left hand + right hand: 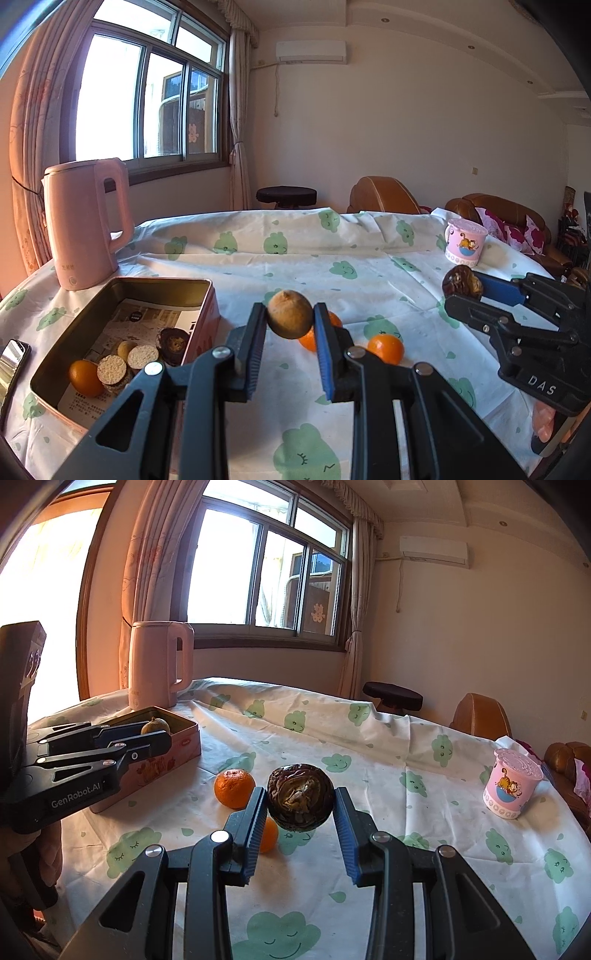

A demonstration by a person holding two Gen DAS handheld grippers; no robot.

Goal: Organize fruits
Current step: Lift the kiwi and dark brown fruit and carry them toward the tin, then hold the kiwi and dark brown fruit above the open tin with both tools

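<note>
My left gripper (pixel 290 319) is shut on a brown kiwi-like fruit (pixel 290 314), held above the table just right of the pink tin box (pixel 207 291). It also shows in the right wrist view (pixel 157 734), over the box rim (pixel 184 723). My right gripper (pixel 300 805) is shut on a dark wrinkled fruit (pixel 300 796), held above the cloth; it shows in the left wrist view (pixel 461 286) at the right. Two oranges lie on the cloth (pixel 386 348) (pixel 308 338), also seen in the right wrist view (pixel 234 788) (pixel 269 835). The box holds an orange (pixel 85 377), round biscuits (pixel 127 363) and a dark fruit (pixel 171 343).
A pink kettle (pixel 86 229) stands behind the box. A pink lidded cup (pixel 465 242) stands at the far right of the table. A phone (pixel 13 360) lies at the left edge. The tablecloth (pixel 295 258) has green prints. Sofas stand beyond the table.
</note>
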